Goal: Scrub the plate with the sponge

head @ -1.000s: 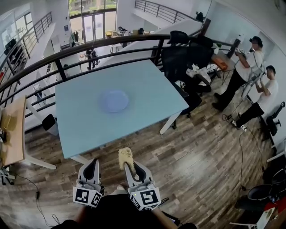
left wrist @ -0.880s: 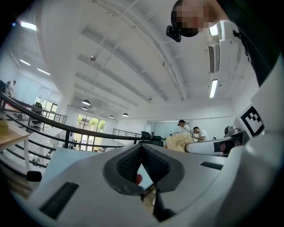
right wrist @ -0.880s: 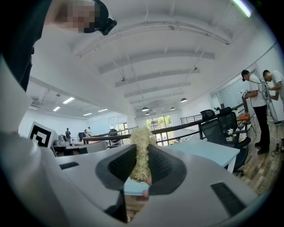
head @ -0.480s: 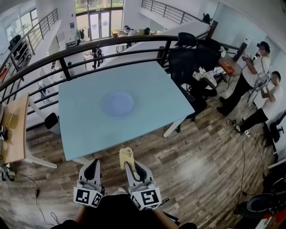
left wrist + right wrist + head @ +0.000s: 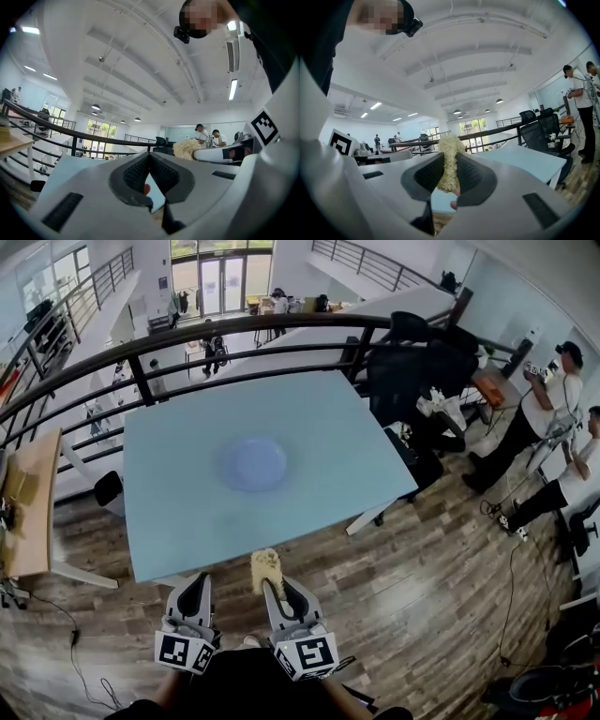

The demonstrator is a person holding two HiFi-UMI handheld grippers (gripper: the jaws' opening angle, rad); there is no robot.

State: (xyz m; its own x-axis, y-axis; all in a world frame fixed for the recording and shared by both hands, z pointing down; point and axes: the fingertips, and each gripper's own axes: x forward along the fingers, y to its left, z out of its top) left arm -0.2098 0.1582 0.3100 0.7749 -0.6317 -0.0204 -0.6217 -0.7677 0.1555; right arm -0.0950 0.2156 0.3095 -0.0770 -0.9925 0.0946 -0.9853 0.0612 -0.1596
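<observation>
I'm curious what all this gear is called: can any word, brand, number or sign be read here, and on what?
No readable text anywhere.
The marker cubes on the left gripper and right gripper carry only black-and-white square patterns, not letters.
No print shows on the table, plate or sponge.

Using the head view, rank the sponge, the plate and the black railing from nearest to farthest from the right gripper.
1. Sponge: clamped between the jaws of the right gripper.
2. Plate: ahead, in the middle of the table.
3. Black railing: beyond the table's far edge.
</observation>
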